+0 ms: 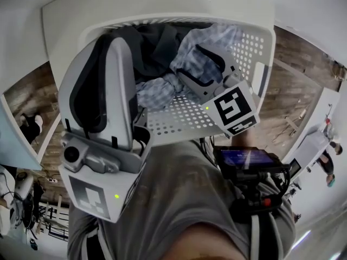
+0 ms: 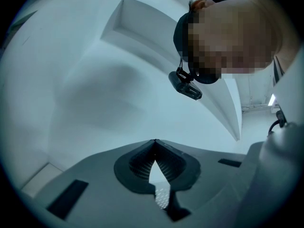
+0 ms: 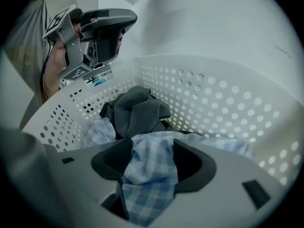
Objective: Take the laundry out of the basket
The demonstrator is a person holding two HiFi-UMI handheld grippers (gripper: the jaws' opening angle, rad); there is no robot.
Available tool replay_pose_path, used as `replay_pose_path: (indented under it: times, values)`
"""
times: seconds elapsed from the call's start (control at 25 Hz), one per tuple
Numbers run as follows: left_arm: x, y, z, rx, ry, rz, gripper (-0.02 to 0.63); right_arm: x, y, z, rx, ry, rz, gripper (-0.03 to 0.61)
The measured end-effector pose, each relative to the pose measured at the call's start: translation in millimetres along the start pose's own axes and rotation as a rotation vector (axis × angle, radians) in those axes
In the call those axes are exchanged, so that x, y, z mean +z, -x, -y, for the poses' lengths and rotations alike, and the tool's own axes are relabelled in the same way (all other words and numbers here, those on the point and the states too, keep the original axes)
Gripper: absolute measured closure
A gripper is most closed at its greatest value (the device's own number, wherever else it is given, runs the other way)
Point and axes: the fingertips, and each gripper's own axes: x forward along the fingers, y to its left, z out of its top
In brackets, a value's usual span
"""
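A white perforated laundry basket (image 1: 246, 42) stands on a white table. In it lie a blue checked cloth (image 1: 209, 37) and a dark grey garment (image 1: 157, 47). My right gripper (image 1: 198, 66) reaches down into the basket. In the right gripper view its jaws (image 3: 152, 148) stand wide, with the blue checked cloth (image 3: 152, 167) bunched in the gap between them; the grey garment (image 3: 137, 110) lies behind, against the basket wall (image 3: 213, 94). My left gripper (image 1: 108, 39) hangs at the basket's near left rim, outside the laundry. Its tips (image 2: 154, 140) meet with nothing between them.
The white table (image 1: 162, 4) fills the area under and behind the basket. A black device (image 1: 246, 161) hangs at the person's waist, right of the grey shirt. Wooden floor shows on both sides. The left gripper view faces a pale wall and the head camera (image 2: 186, 85).
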Motion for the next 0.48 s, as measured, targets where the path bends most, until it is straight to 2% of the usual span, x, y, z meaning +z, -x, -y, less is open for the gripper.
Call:
replay_pose_path:
  times: [0.16,0.28,0.48]
  values:
    - [0,2,-2,0.006,0.013,0.016,0.606,-5,-7,0,0.034,-0.016,-0.019,0.400]
    - [5,8,2,0.008,0.019,0.033,0.606,-1,-7,3,0.015,0.023,-0.019,0.544]
    - [38,37,30,0.002,-0.015,0.057,0.606,34,45,-9,-0.045,0.079,0.103,0.557]
